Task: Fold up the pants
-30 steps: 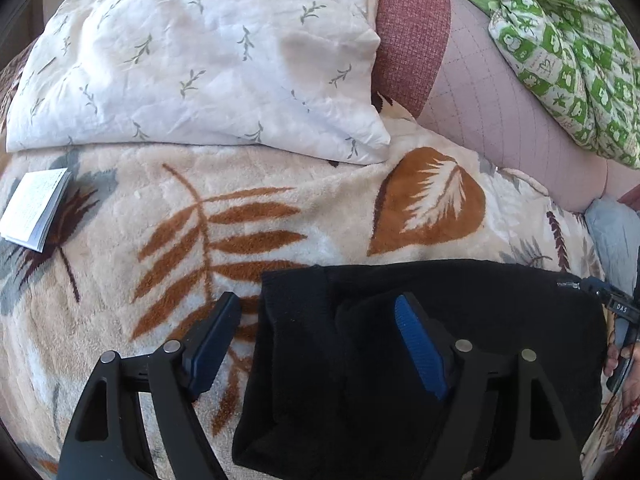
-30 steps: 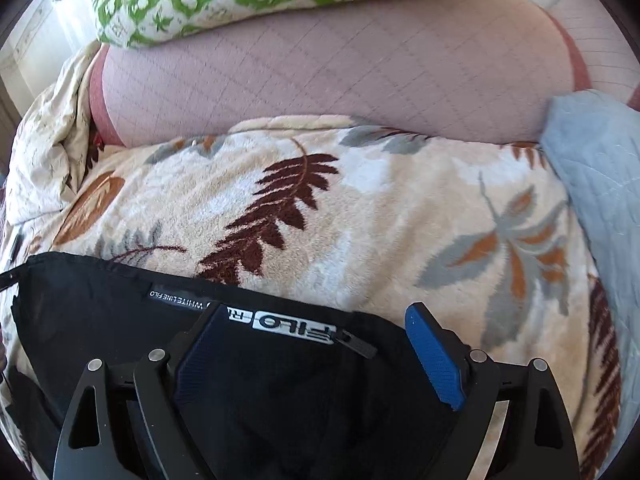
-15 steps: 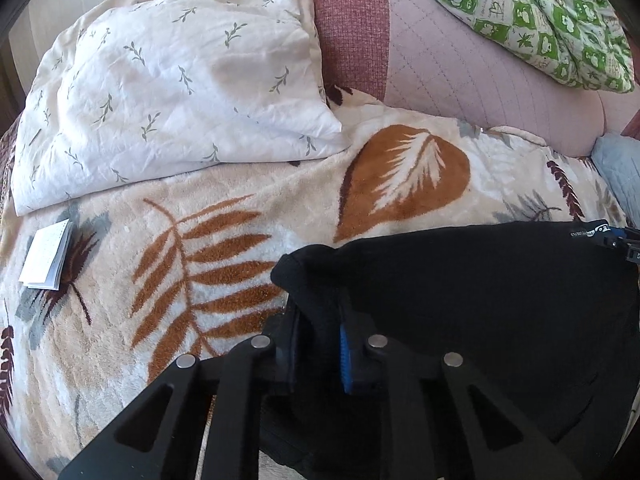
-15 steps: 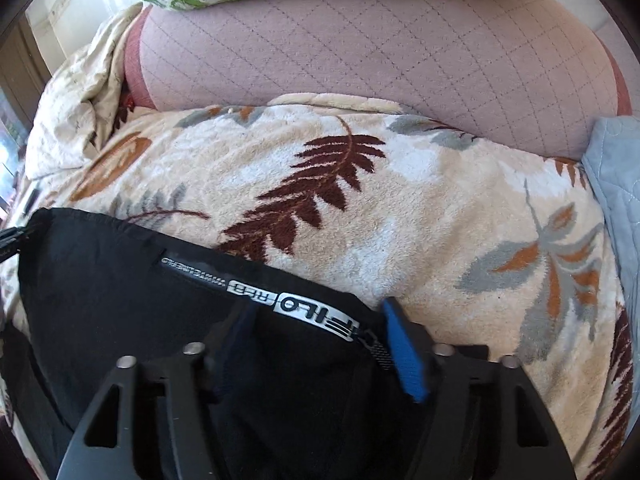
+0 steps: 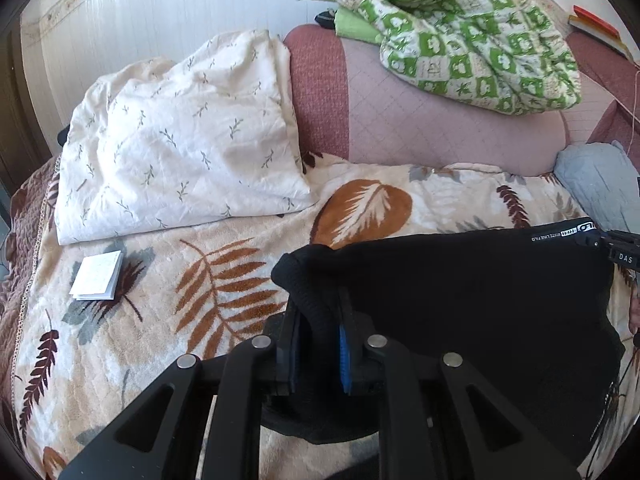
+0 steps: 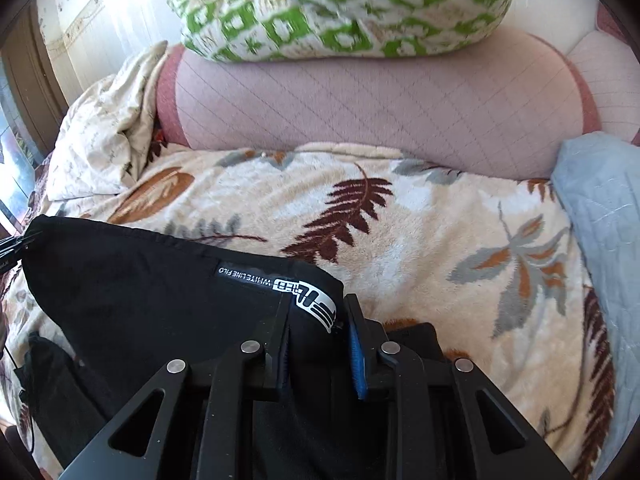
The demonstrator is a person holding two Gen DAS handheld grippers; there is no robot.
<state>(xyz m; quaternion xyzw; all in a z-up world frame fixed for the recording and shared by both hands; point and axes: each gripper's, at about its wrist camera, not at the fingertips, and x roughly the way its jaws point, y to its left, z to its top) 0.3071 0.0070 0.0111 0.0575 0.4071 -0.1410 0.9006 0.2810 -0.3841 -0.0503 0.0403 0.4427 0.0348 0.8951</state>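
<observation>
Black pants (image 5: 460, 300) lie on a leaf-patterned blanket, held up and stretched between both grippers. My left gripper (image 5: 316, 320) is shut on the pants' left corner, a thick ribbed edge. In the right wrist view the pants (image 6: 140, 280) show a white printed logo strip (image 6: 296, 288). My right gripper (image 6: 316, 320) is shut on the corner beside that logo. The other gripper's tip shows at the right edge of the left wrist view (image 5: 620, 246).
A white leaf-print pillow (image 5: 180, 140) lies at the back left. A pink quilted bolster (image 6: 380, 100) runs along the back with a green checked blanket (image 5: 460, 32) on it. A small booklet (image 5: 98, 276) lies on the blanket at left. A grey-blue cushion (image 6: 604, 200) sits at right.
Both grippers were open over the pants' corners a second ago. They have closed on the fabric and risen, lifting and stretching the pants' edge.
</observation>
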